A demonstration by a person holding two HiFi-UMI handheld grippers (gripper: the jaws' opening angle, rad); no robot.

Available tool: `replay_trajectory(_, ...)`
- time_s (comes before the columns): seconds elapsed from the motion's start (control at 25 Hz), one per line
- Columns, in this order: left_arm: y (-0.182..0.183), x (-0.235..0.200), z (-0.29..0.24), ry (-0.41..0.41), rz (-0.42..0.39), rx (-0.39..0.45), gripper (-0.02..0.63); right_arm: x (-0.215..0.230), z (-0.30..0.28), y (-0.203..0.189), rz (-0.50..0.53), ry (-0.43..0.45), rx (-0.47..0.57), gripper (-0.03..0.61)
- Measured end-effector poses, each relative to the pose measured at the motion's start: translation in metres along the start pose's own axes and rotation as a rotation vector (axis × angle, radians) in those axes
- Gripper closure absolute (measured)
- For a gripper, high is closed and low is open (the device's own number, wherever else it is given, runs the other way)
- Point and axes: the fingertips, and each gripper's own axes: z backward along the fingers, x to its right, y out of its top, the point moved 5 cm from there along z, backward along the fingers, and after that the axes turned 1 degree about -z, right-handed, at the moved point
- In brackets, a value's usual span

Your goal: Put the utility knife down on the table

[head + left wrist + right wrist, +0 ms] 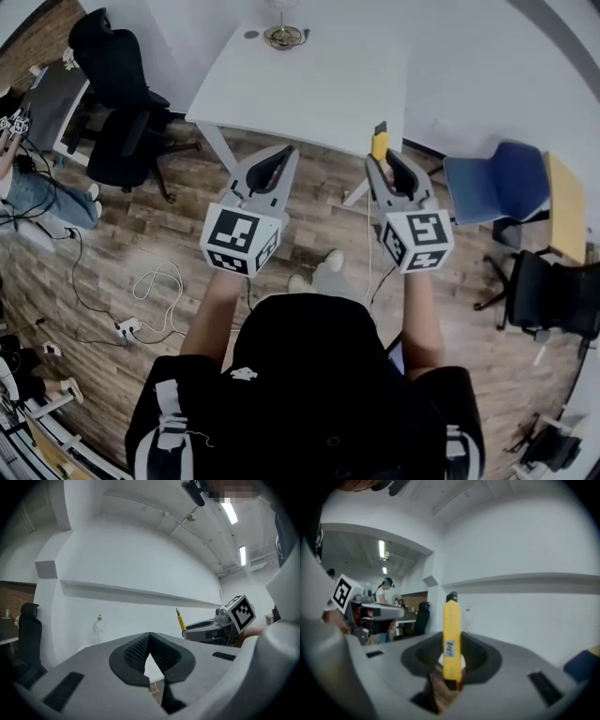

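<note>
A room with a wood-look floor (141, 244) and a white worktop (309, 84) ahead. Just short of the worktop's near edge, the right claw (386, 161) is clamped on a yellow utility knife (380, 142) that points toward the worktop. The left claw (278, 161), also short of the worktop, is together and empty. Best to carry the knife over the worktop, lower it flat, then release.

My count: left gripper (281, 157) plus right gripper (390, 165) makes 2; 1 utility knife (380, 145), 1 table (309, 84), 1 blue chair (497, 183).
</note>
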Motion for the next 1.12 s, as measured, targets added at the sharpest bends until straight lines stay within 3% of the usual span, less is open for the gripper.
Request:
replay_trajectory(0.4, -0.002, -0.008, -0.033, -0.018, -0.027, -0.023, 0.598, 0.02, -0.024, -0.005, -0.032, -0.002, 0.014, 0.443)
replay_trajectory(1.12, -0.005, -0.039, -0.16, 0.006, -0.024, -0.055, 0.598, 0.12, -0.115, 0.003, -0.053, 0.038, 0.013, 0.443)
